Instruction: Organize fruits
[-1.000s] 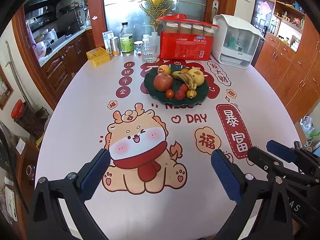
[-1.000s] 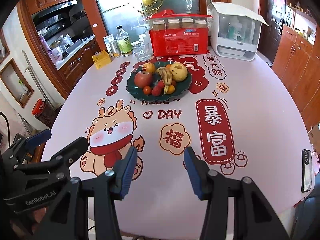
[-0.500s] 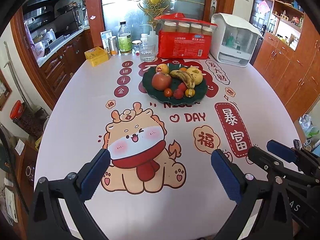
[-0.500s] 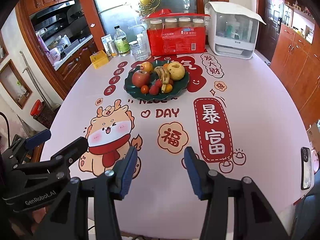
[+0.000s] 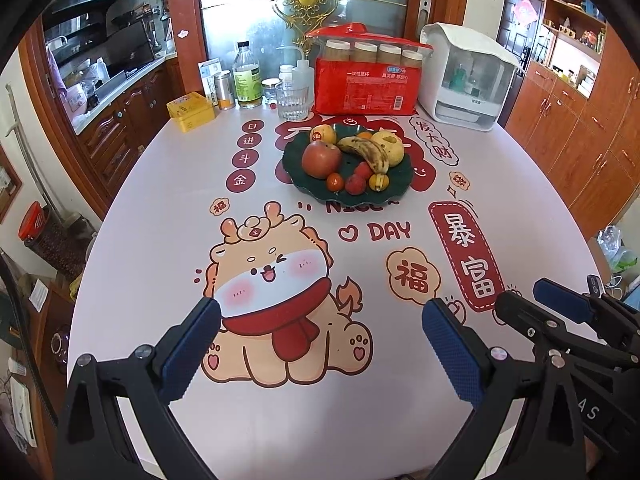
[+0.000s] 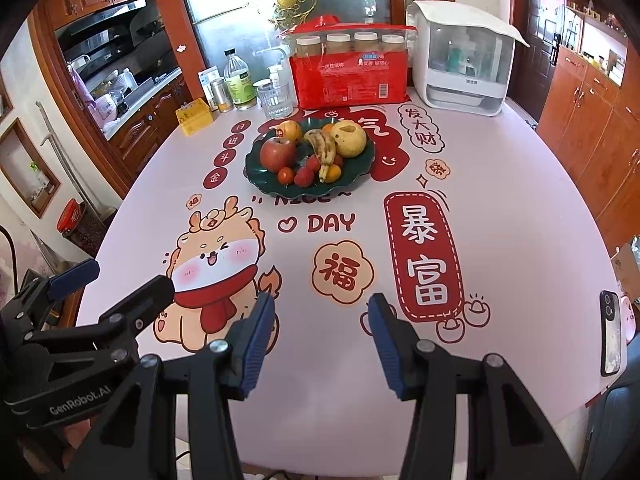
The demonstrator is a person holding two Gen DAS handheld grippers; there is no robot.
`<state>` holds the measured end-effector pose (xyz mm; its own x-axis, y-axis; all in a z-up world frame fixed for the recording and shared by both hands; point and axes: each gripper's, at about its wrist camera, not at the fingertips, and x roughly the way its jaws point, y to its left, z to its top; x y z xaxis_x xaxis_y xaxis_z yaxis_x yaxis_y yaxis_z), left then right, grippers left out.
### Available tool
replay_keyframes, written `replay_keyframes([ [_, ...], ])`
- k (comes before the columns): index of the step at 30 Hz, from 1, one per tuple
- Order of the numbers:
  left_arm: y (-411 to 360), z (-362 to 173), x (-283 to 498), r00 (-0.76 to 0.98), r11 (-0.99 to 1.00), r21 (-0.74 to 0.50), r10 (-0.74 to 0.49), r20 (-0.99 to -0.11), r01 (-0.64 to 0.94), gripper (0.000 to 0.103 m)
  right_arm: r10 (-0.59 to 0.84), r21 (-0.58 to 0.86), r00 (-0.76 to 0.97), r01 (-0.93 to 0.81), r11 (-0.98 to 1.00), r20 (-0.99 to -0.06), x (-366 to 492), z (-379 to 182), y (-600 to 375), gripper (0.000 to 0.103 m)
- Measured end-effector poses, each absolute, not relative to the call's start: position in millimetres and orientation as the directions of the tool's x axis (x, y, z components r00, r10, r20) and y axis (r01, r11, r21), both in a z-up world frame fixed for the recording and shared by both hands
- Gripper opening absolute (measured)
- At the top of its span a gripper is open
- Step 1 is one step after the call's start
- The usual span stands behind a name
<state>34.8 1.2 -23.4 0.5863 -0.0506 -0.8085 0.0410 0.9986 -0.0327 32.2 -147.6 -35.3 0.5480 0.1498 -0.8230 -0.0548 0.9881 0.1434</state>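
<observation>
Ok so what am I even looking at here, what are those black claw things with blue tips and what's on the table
Those are two hand-held grippers; a person holds one in each hand, and each carries a wide-angle camera looking along its fingers. One picture comes from the left gripper, the other from the right gripper. Both are open and hold nothing. On the table sits a dark green plate with an apple, a banana, a pear and smaller fruit. Behind it stand a glass and a red package.

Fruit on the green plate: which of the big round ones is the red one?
The red apple, at the plate's left front. The two other big round fruits, behind it and behind the banana, are yellow.
</observation>
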Motion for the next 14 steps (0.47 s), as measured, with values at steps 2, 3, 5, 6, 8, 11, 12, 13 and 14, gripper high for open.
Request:
replay_keyframes([
  [2, 1.4, -23.5, 34.9, 0.586, 0.999, -0.033, -0.051, -0.809, 0.041, 0.100, 0.147, 0.140, 0.547, -0.053, 0.989, -0.824, 32.1, -36.0, -147.1, 0.049],
  [3, 1.7, -23.5, 35.0, 0.585, 0.999, -0.034, -0.052, -0.809, 0.041, 0.100, 0.147, 0.141, 0.547, -0.053, 0.989, -0.824, 31.6, -36.1, -146.2, 0.049],
  [5, 2.1, -25.9, 34.7, 0.582, 0.998, -0.037, -0.057, -0.811, 0.046, 0.100, 0.145, 0.139, 0.547, -0.053, 0.989, -0.825, 31.4, -36.4, -146.0, 0.049],
  [6, 2.8, -27.1, 34.7, 0.582, 0.998, -0.038, -0.059, -0.811, 0.048, 0.100, 0.144, 0.139, 0.546, -0.052, 0.989, -0.825, 31.5, -36.5, -146.1, 0.049],
  [8, 2.5, -27.1, 34.7, 0.582, 0.998, -0.037, -0.058, -0.811, 0.048, 0.100, 0.145, 0.139, 0.546, -0.052, 0.989, -0.825, 31.6, -36.6, -146.0, 0.049],
  [11, 2.1, -29.7, 33.9, 0.580, 0.998, -0.038, -0.060, -0.812, 0.051, 0.100, 0.145, 0.139, 0.546, -0.051, 0.989, -0.825, 31.7, -36.5, -146.1, 0.049],
  [12, 2.3, -30.6, 33.5, 0.579, 0.998, -0.039, -0.062, -0.813, 0.052, 0.100, 0.145, 0.139, 0.545, -0.051, 0.989, -0.826, 31.8, -36.6, -146.2, 0.049],
  [13, 2.9, -31.6, 33.5, 0.577, 0.998, -0.040, -0.064, -0.814, 0.054, 0.100, 0.144, 0.140, 0.544, -0.050, 0.989, -0.826, 31.8, -37.1, -146.3, 0.049],
  [14, 3.0, -32.9, 33.5, 0.575, 0.998, -0.041, -0.066, -0.816, 0.056, 0.100, 0.144, 0.140, 0.543, -0.048, 0.989, -0.827, 31.6, -38.8, -146.8, 0.049],
])
